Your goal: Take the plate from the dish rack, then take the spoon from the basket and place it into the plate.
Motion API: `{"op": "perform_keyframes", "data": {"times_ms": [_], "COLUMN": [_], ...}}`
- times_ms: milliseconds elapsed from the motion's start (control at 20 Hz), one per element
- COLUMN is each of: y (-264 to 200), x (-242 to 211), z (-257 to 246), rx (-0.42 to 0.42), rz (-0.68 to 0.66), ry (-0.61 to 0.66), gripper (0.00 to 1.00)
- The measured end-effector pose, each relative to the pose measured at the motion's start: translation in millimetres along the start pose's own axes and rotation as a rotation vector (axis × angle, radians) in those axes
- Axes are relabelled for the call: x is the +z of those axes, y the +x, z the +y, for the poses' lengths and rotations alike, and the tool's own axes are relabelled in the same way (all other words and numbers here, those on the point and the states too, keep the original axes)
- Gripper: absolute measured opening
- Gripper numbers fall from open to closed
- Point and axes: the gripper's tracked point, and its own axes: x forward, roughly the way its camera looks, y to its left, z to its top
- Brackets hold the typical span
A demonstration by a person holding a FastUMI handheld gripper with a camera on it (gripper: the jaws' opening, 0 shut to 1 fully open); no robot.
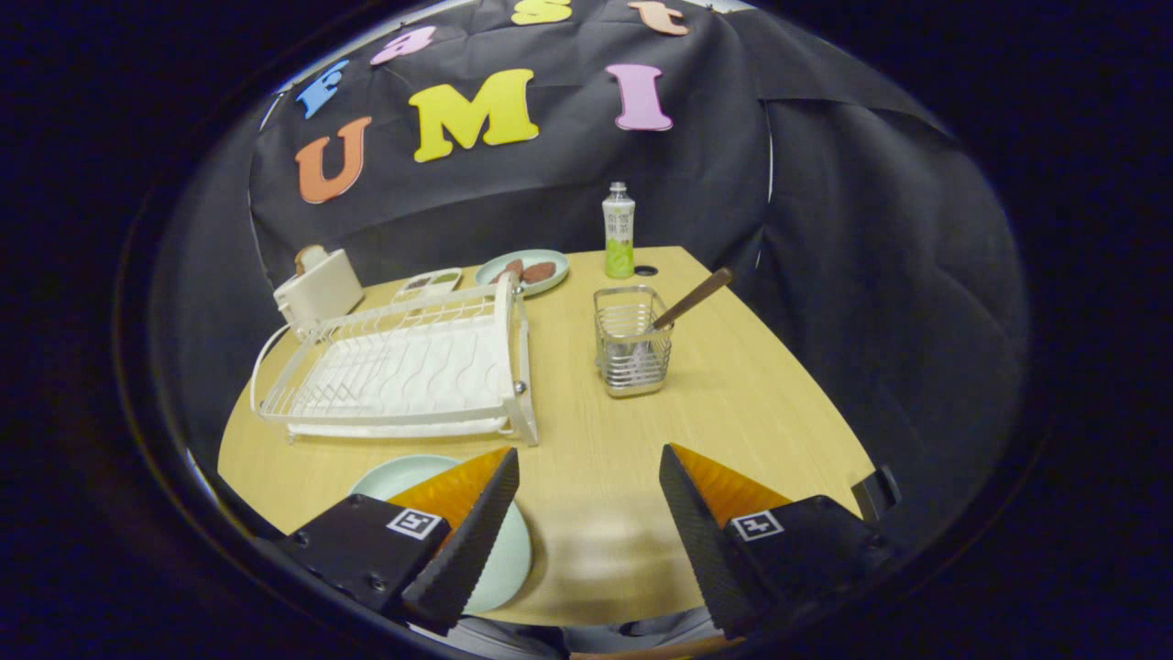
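Observation:
A pale green plate (403,477) lies flat on the wooden table (733,385), partly under my left finger, in front of the white dish rack (403,367). The rack holds no dishes. Beyond my fingers stands a wire basket (630,341) with a brown-handled spoon (694,298) leaning out to the right. My gripper (589,477) hovers above the table's near edge, open, with bare tabletop between the fingers.
At the back of the table are a green-labelled bottle (619,231), a second plate with brown food (522,270), a small divided tray (429,283) and a cream box-shaped appliance (318,286). Black cloth walls close the booth behind and to the right.

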Motion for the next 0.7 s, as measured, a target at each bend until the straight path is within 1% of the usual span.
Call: {"op": "perform_keyframes", "data": {"times_ms": [150,300,350,500,600,700], "y": [21.0,42.9,48.1,60.5,70.3,75.4], "x": [15.1,36.1,44.8,73.0,87.4,103.1], "z": [-18.2,-45.5,-50.4,-57.0,-68.1,-66.7], "rx": [0.033,-0.005,-0.011,0.022,-0.003,0.024], "rz": [-0.047,-0.091,-0.121,-0.231,-0.287,-0.353], "ry": [0.000,-0.020,-0.022,-0.022,-0.038,-0.051], "gripper": [0.99,0.99,0.99,0.99,0.99,0.99]}}
